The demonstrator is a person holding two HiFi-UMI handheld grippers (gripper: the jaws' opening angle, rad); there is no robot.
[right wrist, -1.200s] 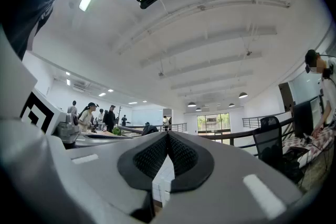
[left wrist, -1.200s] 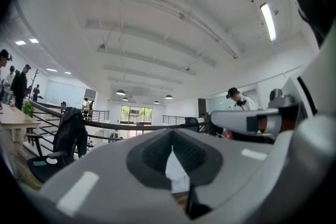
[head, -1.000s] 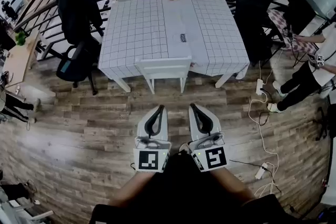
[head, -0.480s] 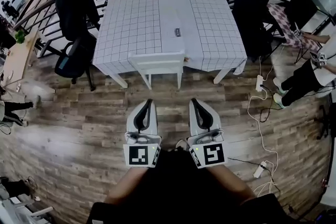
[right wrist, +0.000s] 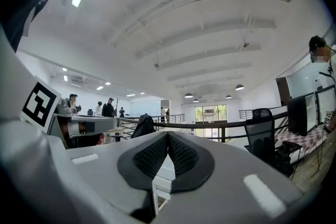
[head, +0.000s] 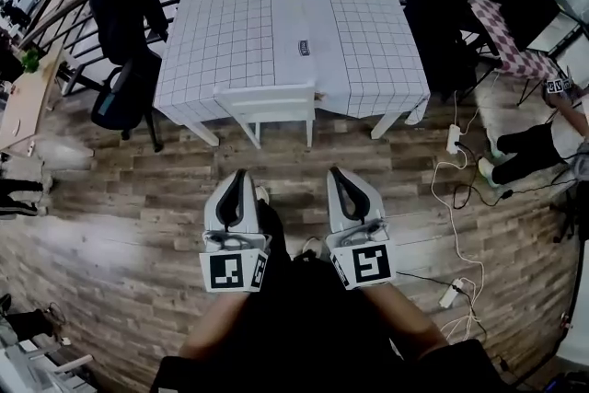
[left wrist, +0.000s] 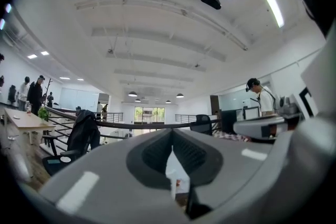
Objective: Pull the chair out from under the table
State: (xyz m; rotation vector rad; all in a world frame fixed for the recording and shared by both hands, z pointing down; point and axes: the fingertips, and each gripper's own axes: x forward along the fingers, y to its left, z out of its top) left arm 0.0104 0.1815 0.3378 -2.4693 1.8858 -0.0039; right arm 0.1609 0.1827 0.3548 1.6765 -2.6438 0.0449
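Well short of the chair point(head: 267, 99) — left gripper point(head: 240, 177) and right gripper point(head: 337, 175) both clenched (jaws empty).

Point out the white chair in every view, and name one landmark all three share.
Head view: white chair upper centre, tucked under the table.
Left gripper view: only a white sliver low centre, in the gap beneath the shut jaws; probably the chair.
Right gripper view: part of the chair back low centre, in the same gap.
Shared landmark: the jacket-draped black office chair, left of the table.
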